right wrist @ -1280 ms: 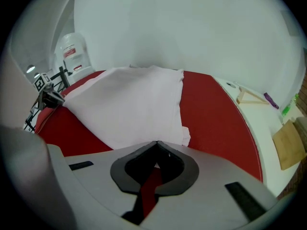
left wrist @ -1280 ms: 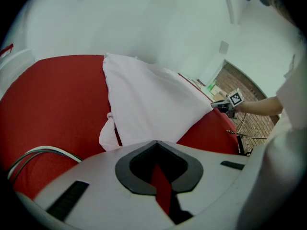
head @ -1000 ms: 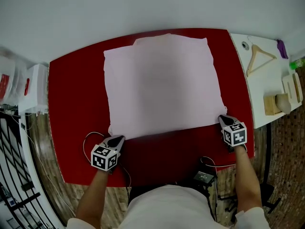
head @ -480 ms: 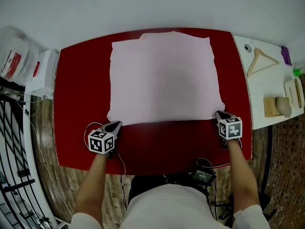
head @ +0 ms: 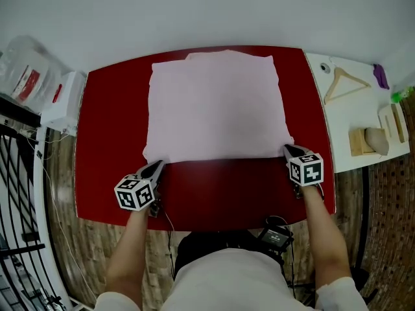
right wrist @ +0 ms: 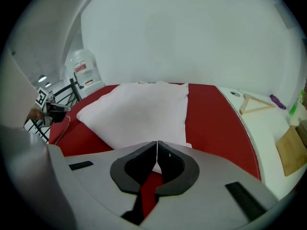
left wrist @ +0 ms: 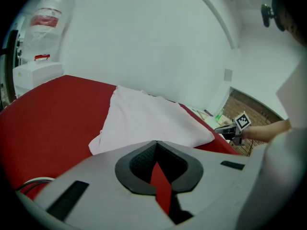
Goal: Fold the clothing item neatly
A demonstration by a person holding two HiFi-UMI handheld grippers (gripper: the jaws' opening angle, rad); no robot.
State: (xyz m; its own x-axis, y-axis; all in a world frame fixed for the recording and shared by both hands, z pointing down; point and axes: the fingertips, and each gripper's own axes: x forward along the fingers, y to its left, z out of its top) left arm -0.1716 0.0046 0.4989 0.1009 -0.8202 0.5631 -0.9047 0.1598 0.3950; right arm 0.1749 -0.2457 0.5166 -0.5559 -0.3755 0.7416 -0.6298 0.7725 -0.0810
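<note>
- A pale pink cloth lies spread flat on a red table. It fills the middle of the tabletop and reaches the 12 o'clock edge, where a small part of its hem sticks out past the straight edge.
- The left gripper sits at about 7 o'clock of the cloth, with its tip right at the near hem, just inside the near-left corner.
- In the left gripper view, the jaws of this gripper are pressed together. The cloth begins directly beyond the tip, and only red table shows through the opening behind the pads. I cannot tell whether any hem is caught.
- The right gripper is at about 5 o'clock of the cloth, on the near-right corner.
- In the right gripper view, this gripper has its jaws closed on the cloth. A thin white strip runs down the seam between the pads and shows in the opening behind them.
- At 3 o'clock, a white side table stands against the red one. It carries a wooden hanger and a wooden block.
- Between 9 and 10 o'clock, off the table, are a white box and a clear plastic bag.
</note>
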